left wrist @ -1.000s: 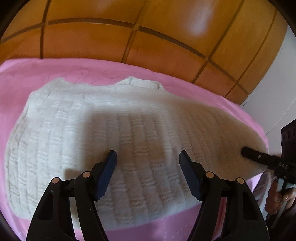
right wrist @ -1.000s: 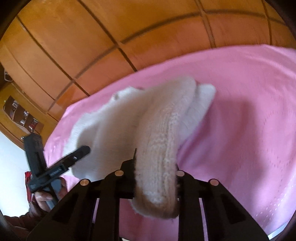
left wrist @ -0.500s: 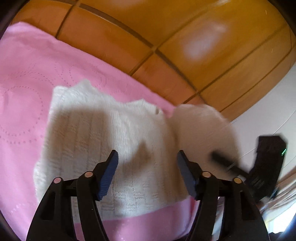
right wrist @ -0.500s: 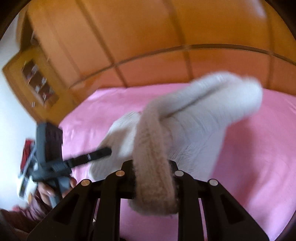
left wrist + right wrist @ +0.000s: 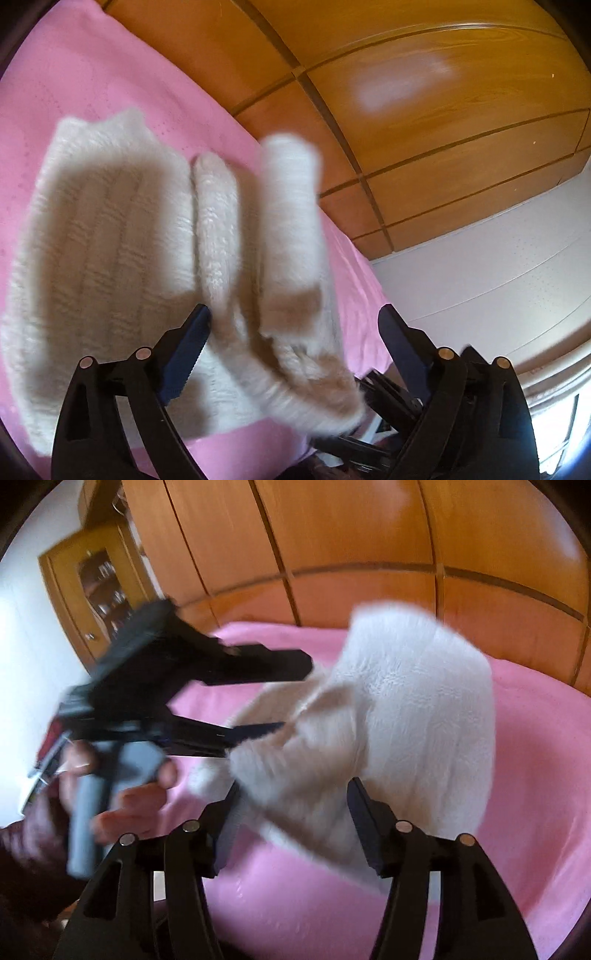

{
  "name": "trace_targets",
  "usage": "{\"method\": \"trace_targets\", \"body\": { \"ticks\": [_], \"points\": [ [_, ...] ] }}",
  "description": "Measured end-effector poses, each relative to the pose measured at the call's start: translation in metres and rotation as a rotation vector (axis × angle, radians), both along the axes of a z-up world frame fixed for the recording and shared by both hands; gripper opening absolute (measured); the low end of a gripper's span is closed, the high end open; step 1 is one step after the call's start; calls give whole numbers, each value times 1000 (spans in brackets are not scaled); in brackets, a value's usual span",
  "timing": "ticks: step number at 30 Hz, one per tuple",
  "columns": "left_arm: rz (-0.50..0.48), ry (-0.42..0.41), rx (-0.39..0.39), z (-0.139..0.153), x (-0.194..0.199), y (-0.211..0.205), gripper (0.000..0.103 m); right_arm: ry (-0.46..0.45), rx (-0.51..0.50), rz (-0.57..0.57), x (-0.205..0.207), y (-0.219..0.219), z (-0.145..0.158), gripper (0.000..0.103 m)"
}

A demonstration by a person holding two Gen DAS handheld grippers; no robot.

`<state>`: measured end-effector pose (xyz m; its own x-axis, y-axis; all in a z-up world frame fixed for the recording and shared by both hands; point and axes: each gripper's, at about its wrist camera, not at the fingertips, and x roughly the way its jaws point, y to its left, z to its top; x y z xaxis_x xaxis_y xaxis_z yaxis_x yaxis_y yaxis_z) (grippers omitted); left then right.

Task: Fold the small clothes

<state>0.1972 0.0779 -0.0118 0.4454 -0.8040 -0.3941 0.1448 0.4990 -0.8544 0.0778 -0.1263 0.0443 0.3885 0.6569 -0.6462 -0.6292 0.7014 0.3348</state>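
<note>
On the pink bed, at 11 o'clock from the left claw: white sweater, long axis toward 12, sleeve lifted across. Both claws gaping, gripping nothing; right claw just under the sleeve fabric. Probably nearer for pressing the fold: left claw.

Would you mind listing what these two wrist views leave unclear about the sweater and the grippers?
- Left wrist view: the folded sleeve of the white sweater is motion-blurred; whether it touches the body panel is unclear.
- Left wrist view: the right gripper is mostly hidden behind the sleeve cuff and the left gripper's frame.
- Right wrist view: the sweater's lower hem is hidden behind the right gripper's frame.
- Right wrist view: the left gripper and the hand holding it are smeared by motion.
</note>
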Motion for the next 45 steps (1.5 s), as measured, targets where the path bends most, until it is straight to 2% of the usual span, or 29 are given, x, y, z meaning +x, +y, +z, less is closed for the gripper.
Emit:
{"method": "trace_targets", "body": {
  "ticks": [3, 7, 10, 11, 12, 13, 14, 17, 22, 24, 27, 31, 33, 34, 35, 37, 41, 45],
  "points": [
    [-6, 8, 5, 2, 3, -5, 90, 25, 65, -88, -2, -45, 0, 57],
    [-16, 33, 30, 4, 10, -12, 90, 75, 35, -228, 6, -88, -26, 58],
    [-13, 64, 75, 2, 16, -20, 88, 89, 19, -307, 16, -101, -38, 58],
    [-6, 70, 97, 3, 18, -22, 72, 93, 26, -314, 19, -102, -39, 58],
    [1, 74, 142, 3, 21, -26, 61, 99, 36, -314, 19, -101, -42, 58],
    [8, 74, 209, 5, 23, -30, 37, 99, 36, -310, 24, -98, -42, 58],
    [16, 63, 264, 7, 24, -33, 29, 99, 31, -300, 28, -94, -45, 58],
    [48, -28, 354, 25, 14, -33, 19, 105, 18, -270, 34, -79, -49, 57],
    [101, -205, 434, 75, -18, -4, 18, 45, 42, -185, 20, -50, -19, 56],
    [132, -235, 478, 82, -28, 13, 18, 35, 43, -144, 19, -32, -15, 56],
    [198, -196, 539, 72, -31, 44, 18, 58, 14, -94, 22, 7, -26, 56],
    [247, -81, 657, 27, -24, 69, 18, 45, -77, -50, 19, 51, -43, 57],
    [249, -30, 676, 4, -20, 70, 20, 45, -101, -56, 20, 59, -50, 57],
    [260, -34, 696, 3, -22, 69, 25, 48, -106, -56, 23, 61, -52, 57],
    [280, -44, 716, 3, -26, 71, 37, 45, -115, -57, 25, 65, -52, 57],
    [328, -36, 762, 10, -31, 72, 52, 43, -121, -39, 24, 65, -48, 59],
    [391, -111, 801, 38, -49, 69, 53, 61, -61, -39, 29, 47, -31, 59],
    [393, -149, 843, 46, -58, 57, 53, 29, 0, -103, 45, 34, -3, 60]
  ]
}}
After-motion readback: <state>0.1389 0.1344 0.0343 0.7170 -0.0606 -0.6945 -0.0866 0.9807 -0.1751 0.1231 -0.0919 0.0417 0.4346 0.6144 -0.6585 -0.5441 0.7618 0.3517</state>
